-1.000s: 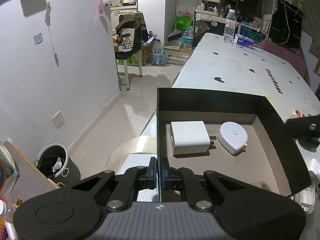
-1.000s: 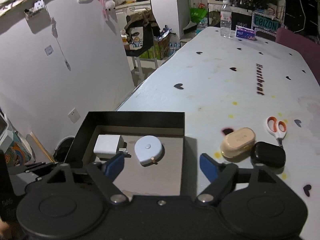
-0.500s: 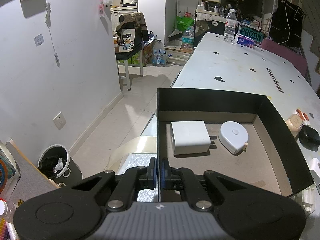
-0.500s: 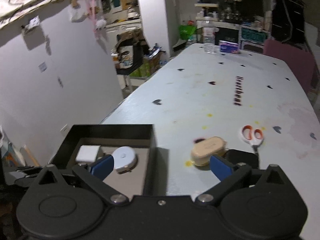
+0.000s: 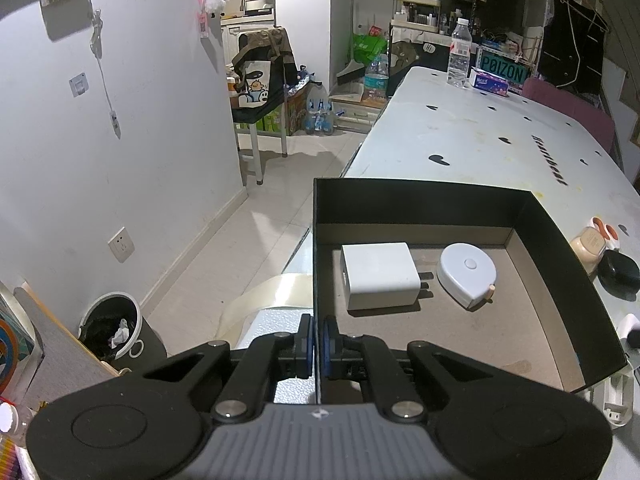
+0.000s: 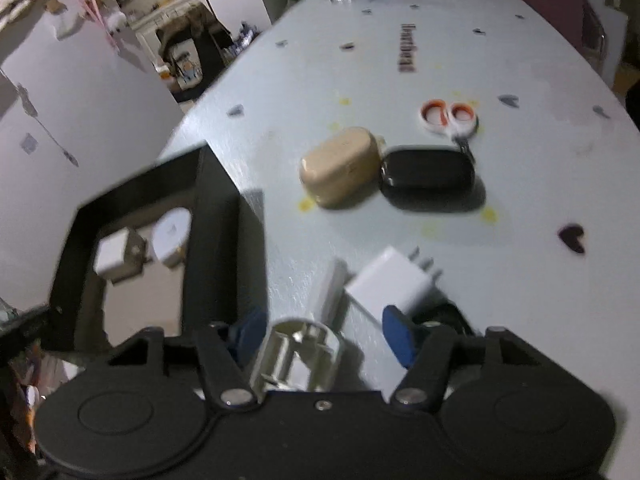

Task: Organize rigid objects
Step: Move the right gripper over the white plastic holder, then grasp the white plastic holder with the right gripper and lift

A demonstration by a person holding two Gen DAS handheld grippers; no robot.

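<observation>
My left gripper (image 5: 315, 344) is shut on the near left wall of a black box (image 5: 420, 200). Inside lie a white charger (image 5: 378, 276) and a white tape measure (image 5: 466, 274). In the right wrist view the box (image 6: 216, 216) is at left. My right gripper (image 6: 324, 334) is open low over the table; a white plug adapter (image 6: 300, 360) and a white stick (image 6: 330, 292) lie between its fingers, a second white charger (image 6: 392, 284) by the right finger. A beige case (image 6: 340, 166), black case (image 6: 428, 174) and orange-handled scissors (image 6: 450, 118) lie beyond.
The white table (image 6: 400, 60) with heart marks stretches away to a water bottle (image 5: 458, 54) and tissue pack (image 5: 488, 80) at its far end. A bin (image 5: 114, 336) stands on the floor at left, below the table edge.
My right gripper has swung right and down from the box toward the chargers and adapter near the front edge. The left gripper and the box have not moved.
</observation>
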